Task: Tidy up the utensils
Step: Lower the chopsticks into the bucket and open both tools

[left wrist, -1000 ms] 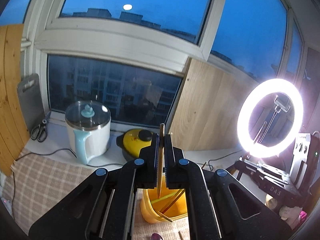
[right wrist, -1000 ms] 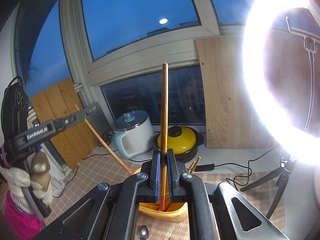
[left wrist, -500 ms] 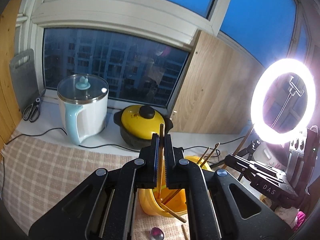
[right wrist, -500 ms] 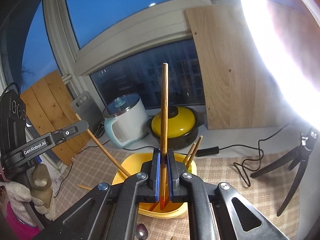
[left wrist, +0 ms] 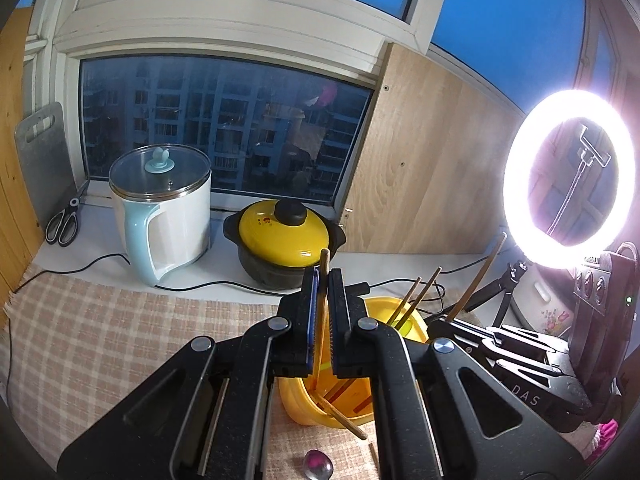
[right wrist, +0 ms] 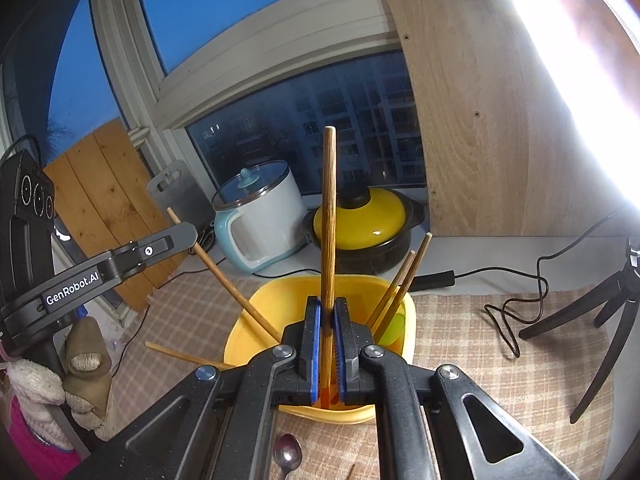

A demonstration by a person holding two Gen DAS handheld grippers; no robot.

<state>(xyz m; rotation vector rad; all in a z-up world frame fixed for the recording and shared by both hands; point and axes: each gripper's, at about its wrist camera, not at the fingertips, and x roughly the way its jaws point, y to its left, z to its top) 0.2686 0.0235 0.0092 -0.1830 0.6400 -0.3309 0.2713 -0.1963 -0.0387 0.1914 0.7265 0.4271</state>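
Observation:
A yellow plastic container [right wrist: 316,292] stands on the checked cloth and holds several wooden chopsticks [right wrist: 404,284]. My right gripper [right wrist: 328,312] is shut on an upright chopstick [right wrist: 329,208] whose lower end is inside the container. My left gripper [left wrist: 323,280] is shut on another chopstick [left wrist: 322,276], slanting down into the same container [left wrist: 304,404]. The left gripper also shows in the right wrist view [right wrist: 176,236]. A metal spoon [right wrist: 287,450] lies on the cloth in front of the container. One chopstick [right wrist: 180,356] lies across the container's left rim.
A white and blue electric kettle [left wrist: 164,208], a yellow-lidded black pot [left wrist: 284,236], scissors [left wrist: 64,224] and a grey cutting board [left wrist: 42,152] line the windowsill. A bright ring light [left wrist: 568,176] on a tripod [right wrist: 600,320] stands right. Cables [right wrist: 516,300] cross the cloth.
Both grippers have lowered toward the yellow container, each still holding its chopstick, whose lower ends now sit deeper inside it. The views have tilted down toward the table.

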